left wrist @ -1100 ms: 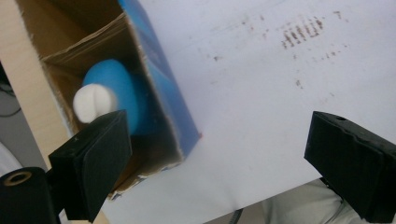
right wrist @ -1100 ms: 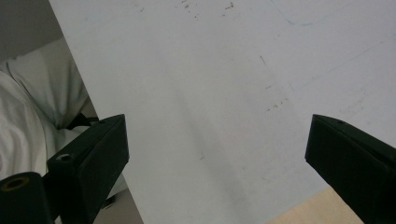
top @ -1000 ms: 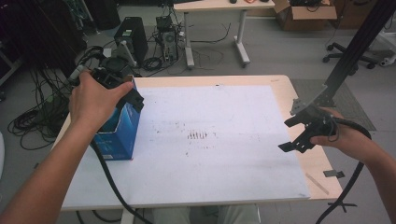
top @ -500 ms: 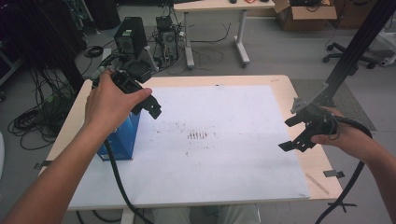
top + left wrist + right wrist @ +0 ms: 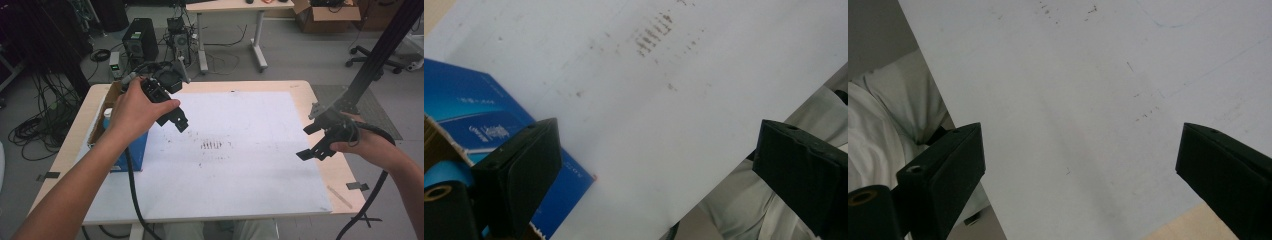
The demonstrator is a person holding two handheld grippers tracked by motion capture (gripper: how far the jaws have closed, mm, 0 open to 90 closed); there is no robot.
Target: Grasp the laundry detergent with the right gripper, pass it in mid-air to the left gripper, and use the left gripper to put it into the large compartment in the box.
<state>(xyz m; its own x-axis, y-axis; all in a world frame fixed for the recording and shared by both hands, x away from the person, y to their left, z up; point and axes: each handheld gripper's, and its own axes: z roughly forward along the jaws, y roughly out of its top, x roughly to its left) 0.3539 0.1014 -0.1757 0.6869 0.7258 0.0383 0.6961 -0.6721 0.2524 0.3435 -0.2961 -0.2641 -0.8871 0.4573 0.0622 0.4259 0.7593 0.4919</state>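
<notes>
My left gripper (image 5: 177,120) hangs above the left part of the white sheet (image 5: 240,175), held in a hand. Its jaws stand wide apart with nothing between them. In the left gripper view the left gripper (image 5: 659,165) looks down on the sheet (image 5: 649,90) and on a blue box (image 5: 479,117) at the lower left. That blue box (image 5: 134,152) stands at the table's left edge, below the hand. My right gripper (image 5: 311,141) hovers at the sheet's right edge, open and empty. The right gripper (image 5: 1080,170) frames bare sheet (image 5: 1073,75) in its own view.
Dark smudges (image 5: 212,146) mark the sheet's middle. An open cardboard carton (image 5: 102,107) with a blue-capped bottle (image 5: 107,117) sits behind the blue box. A black post (image 5: 380,55) rises at the right edge. Tape strips (image 5: 357,186) lie on the wooden table (image 5: 300,87). Computers and cables cover the floor beyond.
My left hand has lifted the gripper off the blue box and carried it right and forward over the sheet. The right gripper has barely moved.
</notes>
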